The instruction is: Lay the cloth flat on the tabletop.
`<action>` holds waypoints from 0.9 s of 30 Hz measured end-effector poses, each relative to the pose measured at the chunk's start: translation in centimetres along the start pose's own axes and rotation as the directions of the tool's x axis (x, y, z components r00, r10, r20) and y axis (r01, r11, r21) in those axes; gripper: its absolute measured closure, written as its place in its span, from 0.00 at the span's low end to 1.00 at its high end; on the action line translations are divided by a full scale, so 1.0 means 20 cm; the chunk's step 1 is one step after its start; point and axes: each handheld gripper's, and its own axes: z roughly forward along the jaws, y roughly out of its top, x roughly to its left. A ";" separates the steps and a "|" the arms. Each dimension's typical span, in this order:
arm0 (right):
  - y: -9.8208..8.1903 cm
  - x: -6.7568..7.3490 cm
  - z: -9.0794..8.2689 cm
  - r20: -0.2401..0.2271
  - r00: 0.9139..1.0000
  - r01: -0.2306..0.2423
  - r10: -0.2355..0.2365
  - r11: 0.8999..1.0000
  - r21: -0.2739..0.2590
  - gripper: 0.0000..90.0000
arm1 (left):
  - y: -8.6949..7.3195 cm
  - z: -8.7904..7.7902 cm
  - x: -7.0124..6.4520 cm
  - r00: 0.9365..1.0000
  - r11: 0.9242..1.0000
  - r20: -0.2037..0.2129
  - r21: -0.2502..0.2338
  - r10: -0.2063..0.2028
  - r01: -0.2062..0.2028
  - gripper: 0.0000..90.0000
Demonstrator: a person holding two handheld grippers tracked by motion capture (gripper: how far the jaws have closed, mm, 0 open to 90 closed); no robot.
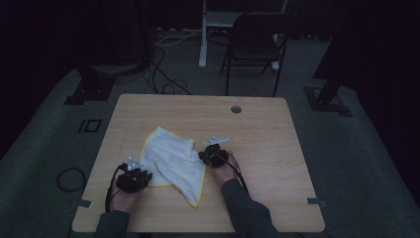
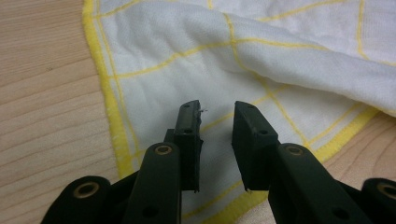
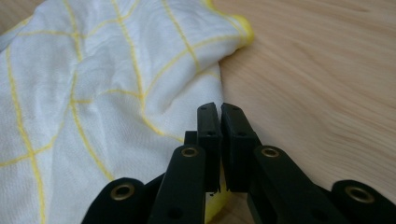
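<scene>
Dark curtains and a folding chair [image 1: 255, 42] stand behind the pale wooden tabletop [image 1: 257, 134], which carries nothing but the white cloth with yellow grid lines [image 1: 171, 158] that I am working on. It lies rumpled near my edge of the tabletop, a little left of the middle, partly doubled over itself, with one corner trailing toward me. My left gripper [image 1: 132, 179] sits low at the cloth's near left border, jaws spread with a clear gap between them; in the left gripper view [image 2: 217, 122] they hover over a single layer just inside the yellow hem, so I judge I have placed them there to take that edge without catching the thick fold beyond. My right gripper [image 1: 214, 156] is at the cloth's right side, and in the right gripper view [image 3: 219, 114] its jaws are pressed nearly together, with a bit of yellow hem showing just beneath them; I cannot tell for certain whether fabric is caught between the pads. I hold one hand on each side because a limp cloth only spreads flat or folds cleanly when two edges are controlled at once. Next, I think, comes shutting the left jaws on the hem, and the risk is pinching two layers.
</scene>
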 end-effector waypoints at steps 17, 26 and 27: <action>0.00 -0.25 -0.20 0.127 0.991 -0.041 0.046 0.998 -0.046 0.98 | 0.02 0.02 -0.08 0.996 0.998 0.062 0.000 0.061 -0.061 0.80; 0.03 -0.15 -0.25 0.073 0.997 0.008 0.001 0.994 -0.111 0.98 | 0.03 0.04 -0.11 0.995 0.998 0.075 -0.001 0.061 -0.061 0.79; 0.03 -0.15 -0.25 0.073 0.997 0.008 0.001 0.994 -0.111 0.98 | 0.03 0.04 -0.11 0.995 0.998 0.075 -0.001 0.061 -0.061 0.79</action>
